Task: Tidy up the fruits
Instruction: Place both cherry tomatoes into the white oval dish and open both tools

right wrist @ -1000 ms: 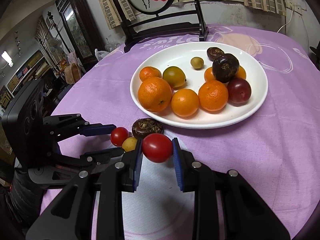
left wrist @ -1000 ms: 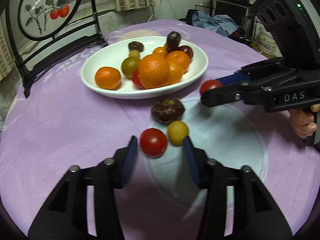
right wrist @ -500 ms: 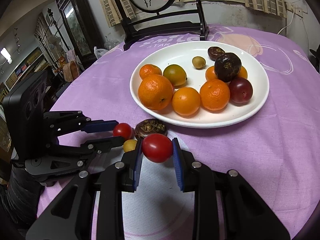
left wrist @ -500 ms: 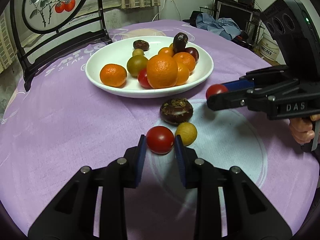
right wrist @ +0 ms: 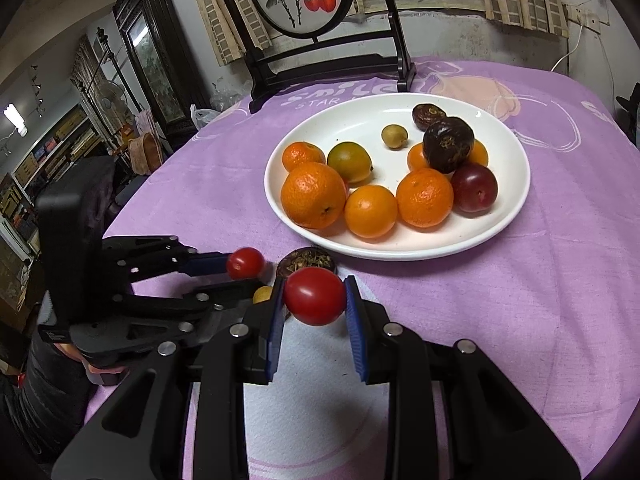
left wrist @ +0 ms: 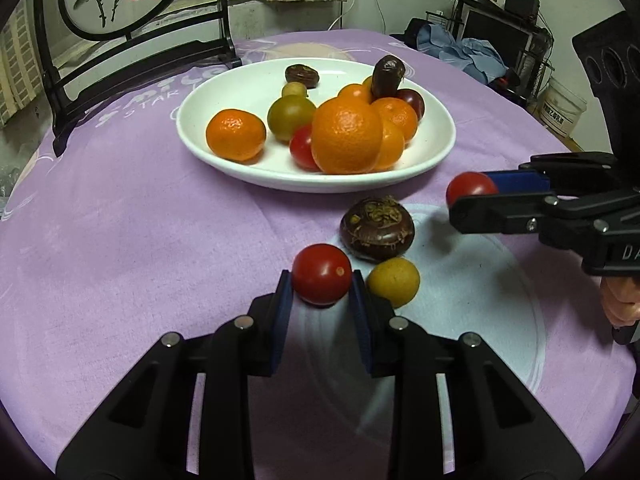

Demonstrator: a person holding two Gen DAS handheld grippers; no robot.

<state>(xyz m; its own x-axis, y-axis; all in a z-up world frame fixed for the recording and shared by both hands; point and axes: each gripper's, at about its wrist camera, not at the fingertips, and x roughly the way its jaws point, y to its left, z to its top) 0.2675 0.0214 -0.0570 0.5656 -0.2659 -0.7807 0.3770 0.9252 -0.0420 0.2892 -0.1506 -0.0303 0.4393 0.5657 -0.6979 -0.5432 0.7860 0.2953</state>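
My left tool (left wrist: pixel 321 286), apart a second ago, now clamps a cherry tomato (left wrist: pixel 321 274); my right tool (right wrist: pixel 314 299) still clamps another tomato (right wrist: pixel 314 295).

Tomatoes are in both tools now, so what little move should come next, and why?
Probably lift the left tool a little: it is shut on its tomato, which sits low by the cloth, and the white plate holding the other fruit lies just ahead.

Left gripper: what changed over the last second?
The left gripper closed its open jaws onto the red tomato on the cloth, now gripped. Unchanged: the right gripper holds its own tomato; the brown fruit, yellow fruit and plate sit as before.
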